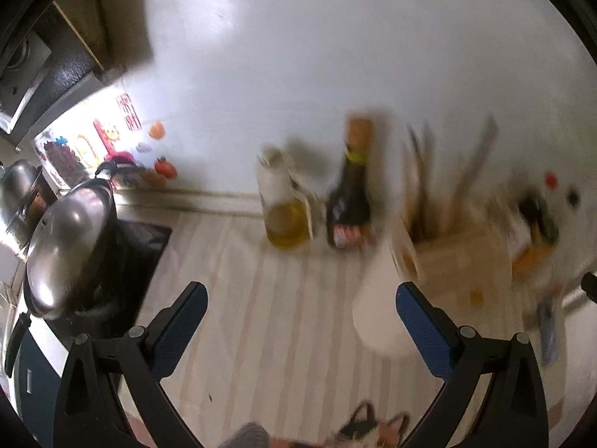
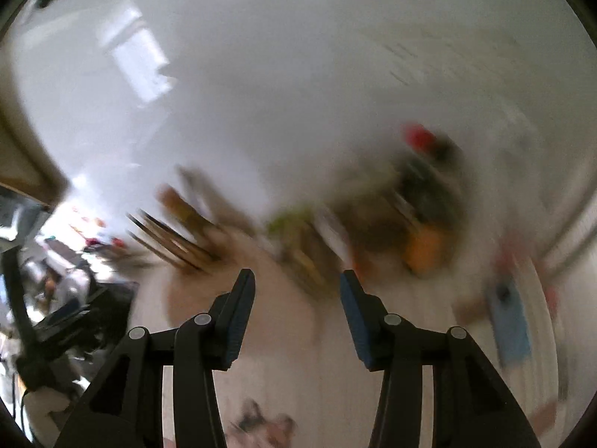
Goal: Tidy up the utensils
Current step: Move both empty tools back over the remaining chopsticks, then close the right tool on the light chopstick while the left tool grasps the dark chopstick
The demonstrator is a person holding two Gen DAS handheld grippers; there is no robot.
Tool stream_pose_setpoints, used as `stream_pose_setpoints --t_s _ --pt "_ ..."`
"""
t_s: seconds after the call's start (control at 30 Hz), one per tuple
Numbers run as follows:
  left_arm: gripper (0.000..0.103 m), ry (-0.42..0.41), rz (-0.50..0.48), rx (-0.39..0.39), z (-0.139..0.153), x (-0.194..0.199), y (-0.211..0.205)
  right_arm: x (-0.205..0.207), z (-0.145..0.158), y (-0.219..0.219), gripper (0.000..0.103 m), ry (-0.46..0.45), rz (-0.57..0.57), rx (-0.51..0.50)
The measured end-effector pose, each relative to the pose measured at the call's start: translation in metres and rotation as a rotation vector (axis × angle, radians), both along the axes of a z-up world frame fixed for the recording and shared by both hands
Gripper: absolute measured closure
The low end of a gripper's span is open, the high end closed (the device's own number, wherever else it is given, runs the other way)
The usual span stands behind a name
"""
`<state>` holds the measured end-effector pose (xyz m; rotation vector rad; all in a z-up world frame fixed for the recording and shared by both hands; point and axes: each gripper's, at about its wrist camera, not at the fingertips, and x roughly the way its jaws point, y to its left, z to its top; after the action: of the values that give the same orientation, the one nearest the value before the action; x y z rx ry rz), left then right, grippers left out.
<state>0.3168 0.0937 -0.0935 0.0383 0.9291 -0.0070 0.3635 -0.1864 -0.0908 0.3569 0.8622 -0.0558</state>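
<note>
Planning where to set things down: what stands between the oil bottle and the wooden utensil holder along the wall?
A dark sauce bottle stands between the oil bottle and the wooden utensil holder, seen in the left wrist view.

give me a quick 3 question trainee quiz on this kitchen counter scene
1. True or false: the left gripper holds a utensil.
2. Which bottle stands nearer the wok lid? A: the oil bottle. B: the dark sauce bottle.
3. Fill in: the utensils stand upright in a wooden ____ to the right of the bottles.

Key
1. False: its jaws stand open with nothing between them. The right gripper is open and empty too.
2. A: the oil bottle is left of the sauce bottle, on the lid's side.
3. Holder, though blur hides its details.
</note>
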Motion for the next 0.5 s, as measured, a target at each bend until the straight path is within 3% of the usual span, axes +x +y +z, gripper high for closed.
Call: stream_pose_setpoints --t_s 0.17,0.27,0.4,0.5 --pt "0.000 0.144 -0.108 0.075 -0.065 -0.032 -0.053 -0.058 -0.095 -0.049 0.054 0.210 -0.125 0.070" --pt "0.000 0.213 -0.151 0.108 -0.099 -0.038 -0.077 -0.078 -0.163 -0.070 0.066 0.340 -0.176 0.121" --pt "0.000 0.266 -0.194 0.164 -0.134 -0.042 -0.105 -0.095 -0.218 -0.085 0.072 0.434 -0.211 0.185" --pt "0.000 0.293 -0.219 0.198 -0.151 -0.048 -0.119 -0.101 -0.240 -0.083 0.077 0.476 -0.200 0.196"
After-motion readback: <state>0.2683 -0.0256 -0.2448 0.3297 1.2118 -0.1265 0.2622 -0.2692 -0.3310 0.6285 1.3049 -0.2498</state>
